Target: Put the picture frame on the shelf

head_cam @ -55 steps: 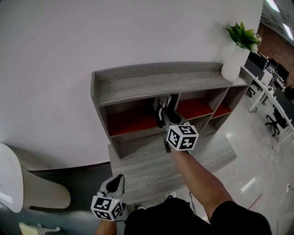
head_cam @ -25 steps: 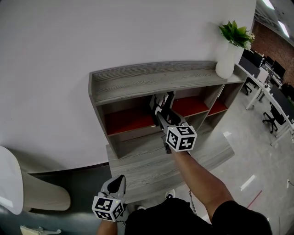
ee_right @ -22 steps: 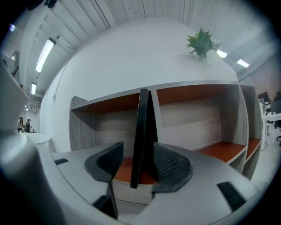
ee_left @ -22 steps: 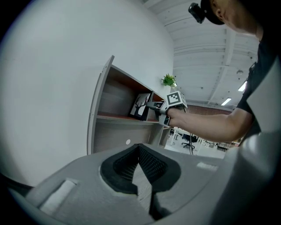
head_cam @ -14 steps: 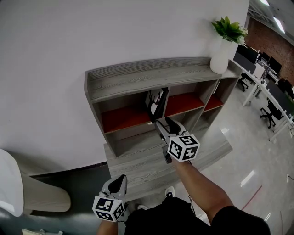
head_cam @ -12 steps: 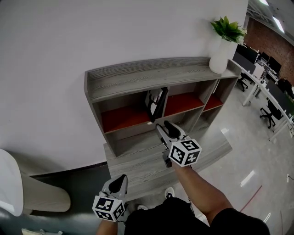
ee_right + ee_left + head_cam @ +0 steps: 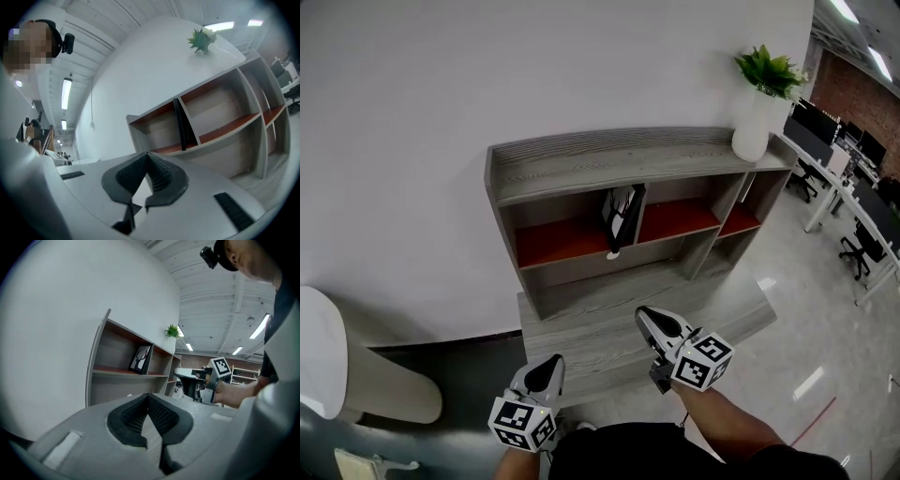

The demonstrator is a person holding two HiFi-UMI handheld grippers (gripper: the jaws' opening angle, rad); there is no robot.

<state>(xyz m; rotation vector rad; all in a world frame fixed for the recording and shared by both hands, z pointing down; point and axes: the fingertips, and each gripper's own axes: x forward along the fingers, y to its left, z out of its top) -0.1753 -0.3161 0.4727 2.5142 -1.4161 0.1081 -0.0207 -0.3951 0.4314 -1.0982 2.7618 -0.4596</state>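
Note:
The black picture frame (image 7: 619,217) stands upright on the red middle shelf of the grey wooden shelf unit (image 7: 581,164), beside a divider. It shows face-on in the left gripper view (image 7: 140,358) and edge-on in the right gripper view (image 7: 180,124). My right gripper (image 7: 643,315) hangs well in front of the shelf, over the low front ledge. Its jaws have just been closing and now meet, with nothing between them (image 7: 147,157). My left gripper (image 7: 549,364) is lower left, near my body, shut and empty (image 7: 149,397).
A white vase with a green plant (image 7: 757,122) stands on the shelf top at the right end. A wide grey ledge (image 7: 581,323) runs along the unit's base. A white rounded object (image 7: 323,361) sits at far left. Office desks and chairs (image 7: 853,178) are at right.
My right gripper has drawn back out of the shelf toward me and lower, leaving the picture frame standing there. The left gripper has stayed almost where it was.

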